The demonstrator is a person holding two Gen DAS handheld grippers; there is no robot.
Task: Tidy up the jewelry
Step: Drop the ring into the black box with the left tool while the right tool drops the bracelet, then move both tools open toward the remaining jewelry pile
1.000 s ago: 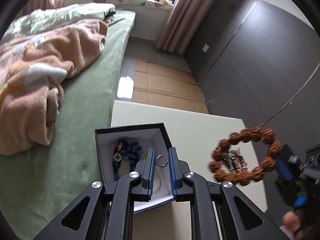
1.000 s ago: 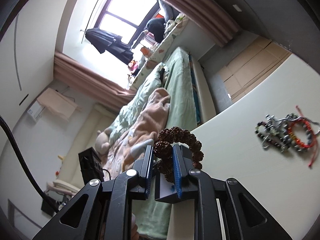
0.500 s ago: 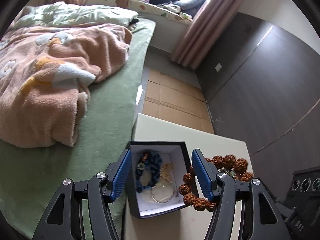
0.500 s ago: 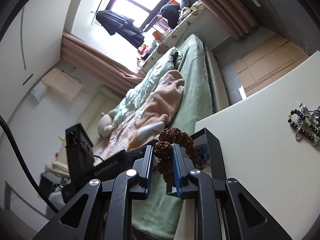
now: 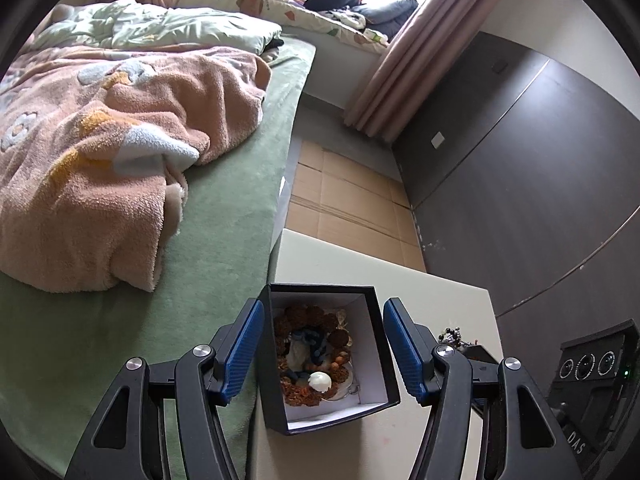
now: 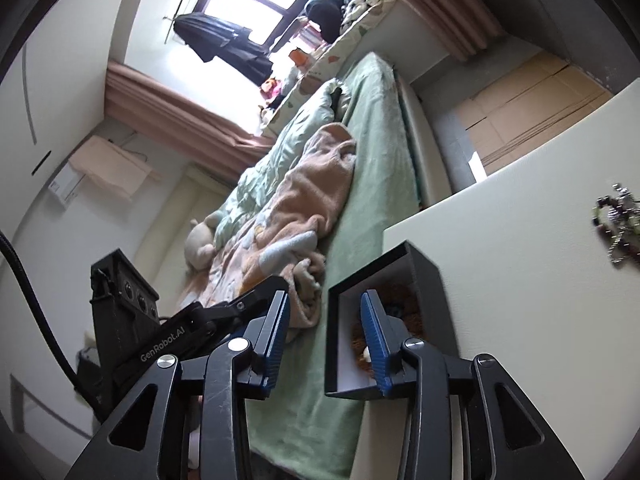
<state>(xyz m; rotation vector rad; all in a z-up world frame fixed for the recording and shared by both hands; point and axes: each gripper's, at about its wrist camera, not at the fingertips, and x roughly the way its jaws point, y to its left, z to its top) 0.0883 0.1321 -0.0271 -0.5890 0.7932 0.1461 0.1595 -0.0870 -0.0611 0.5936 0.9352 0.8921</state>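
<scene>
Open black square cardboard box (image 5: 376,344) sits on the pale desk (image 5: 440,292) at its edge beside the green-sheeted bed (image 5: 224,240); the brown wooden-bead bracelet (image 5: 310,320) lies inside it over other pieces. A small heap of dark beaded jewelry (image 6: 614,220) lies on the desk well apart from the box, flattened cardboard sheets (image 5: 344,200) on the floor beyond.

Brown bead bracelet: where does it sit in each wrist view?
Left wrist: brown bead bracelet lies inside the black box, bottom centre, between the open left claw fingers.
Right wrist: only a brown patch shows inside the box, lower centre, behind the right finger.
Shared landmark: the box.
</scene>
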